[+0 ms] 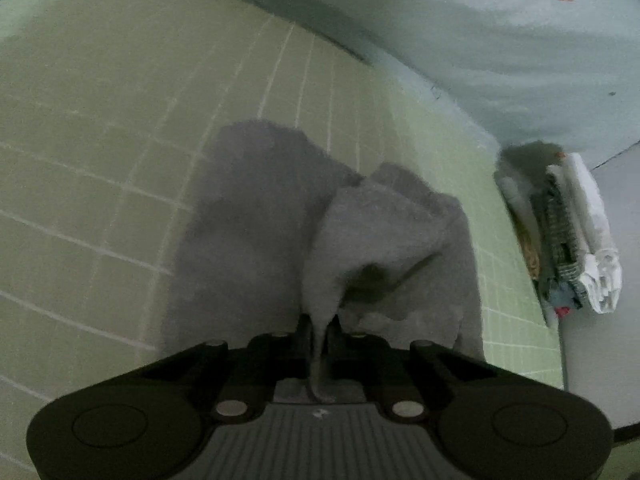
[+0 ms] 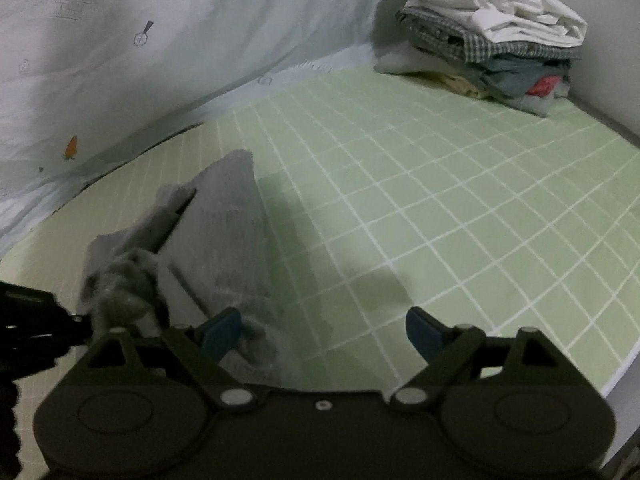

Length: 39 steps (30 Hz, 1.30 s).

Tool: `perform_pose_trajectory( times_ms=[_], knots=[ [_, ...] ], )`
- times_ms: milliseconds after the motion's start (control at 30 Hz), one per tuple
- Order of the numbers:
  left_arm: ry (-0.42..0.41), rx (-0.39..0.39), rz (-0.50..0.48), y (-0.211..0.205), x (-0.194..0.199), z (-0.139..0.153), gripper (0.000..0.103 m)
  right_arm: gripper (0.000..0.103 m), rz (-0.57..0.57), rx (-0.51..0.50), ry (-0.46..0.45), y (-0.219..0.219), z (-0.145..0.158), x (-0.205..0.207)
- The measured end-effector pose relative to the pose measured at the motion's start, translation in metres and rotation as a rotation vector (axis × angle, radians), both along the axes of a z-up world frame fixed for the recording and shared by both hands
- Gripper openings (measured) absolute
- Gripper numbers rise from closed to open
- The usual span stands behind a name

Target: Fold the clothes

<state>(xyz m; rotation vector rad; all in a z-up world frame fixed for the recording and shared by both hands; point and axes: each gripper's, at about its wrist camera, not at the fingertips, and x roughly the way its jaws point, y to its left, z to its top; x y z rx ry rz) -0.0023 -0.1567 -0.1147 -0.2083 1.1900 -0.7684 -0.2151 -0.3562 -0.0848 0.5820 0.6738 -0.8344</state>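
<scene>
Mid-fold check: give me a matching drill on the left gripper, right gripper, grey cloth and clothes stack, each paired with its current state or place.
Things:
1. left gripper
2. right gripper
3. grey cloth
4. clothes stack

States or places:
A. open, holding nothing
B. piled at the far corner of the green grid mat
C. shut on a pinch of fabric
D. partly lifted off the mat, one end raised

Pairs: 1-C, 2-A, 3-D, 4-B

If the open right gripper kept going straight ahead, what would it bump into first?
Probably the bare green mat: the right gripper points down at it. The grey cloth lies just left of that line. Depth is uncertain.
</scene>
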Motion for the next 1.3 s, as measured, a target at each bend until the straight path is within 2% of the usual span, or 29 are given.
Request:
perform_pose_trajectory(
  times_ms=[67,133,200,233,300,333,367,433,467,600,667,733,833,933,1100,1233,1300],
  knots=[
    [-0.02,-0.017,0.005,0.015,-0.001,0.011,0.006,0.09,0.014,-0.002,-0.003,0.001,0.0,0.004],
    [-0.076,0.003,0.009,0.03,-0.003,0.022,0.007,0.09,0.029,-0.004,-0.008,0.002,0.0,0.008],
    [-0.133,0.072,0.041,0.043,-0.006,0.02,0.006,0.09,0.049,-0.008,-0.006,0.002,-0.001,0.014],
    [-0.16,0.139,0.06,0.046,-0.005,0.015,0.006,0.09,0.061,-0.009,-0.003,0.002,-0.002,0.018],
    [-0.176,0.229,0.043,0.048,-0.001,0.008,0.009,0.09,0.083,-0.012,0.004,0.005,-0.002,0.024],
    [-0.172,0.23,0.031,0.05,0.0,0.008,0.021,0.09,0.095,-0.014,0.007,0.007,-0.002,0.027],
    [-0.17,0.229,0.02,0.052,0.001,0.008,0.038,0.09,0.106,-0.015,0.01,0.008,-0.002,0.03],
    [-0.195,0.214,0.003,0.05,0.001,0.013,0.055,0.091,0.114,-0.02,0.018,0.009,-0.002,0.033],
    [-0.217,0.209,-0.014,0.045,0.0,0.016,0.059,0.091,0.115,-0.022,0.022,0.009,-0.003,0.035],
    [-0.291,0.203,-0.109,0.022,-0.004,0.024,0.07,0.093,0.121,-0.032,0.039,0.009,-0.003,0.041],
    [-0.321,0.229,-0.183,0.007,-0.008,0.023,0.08,0.096,0.124,-0.037,0.047,0.009,-0.003,0.043],
    [-0.359,0.276,-0.252,-0.009,-0.011,0.018,0.08,0.097,0.127,-0.042,0.056,0.009,-0.004,0.046],
    [-0.378,0.315,-0.258,-0.025,-0.007,0.006,0.08,0.099,0.123,-0.03,0.063,0.006,-0.007,0.05],
    [-0.349,0.306,-0.214,-0.031,0.006,-0.003,0.08,0.1,0.123,-0.027,0.071,0.004,-0.009,0.054],
    [-0.294,0.223,-0.022,-0.017,0.049,-0.007,0.08,0.102,0.134,-0.03,0.083,0.0,-0.012,0.061],
    [-0.245,0.249,0.176,0.011,0.09,-0.016,0.08,0.102,0.15,-0.041,0.09,-0.005,-0.009,0.068],
    [-0.2,0.253,0.225,0.025,0.102,-0.02,0.079,0.102,0.159,-0.042,0.088,-0.006,-0.008,0.074]
  ],
)
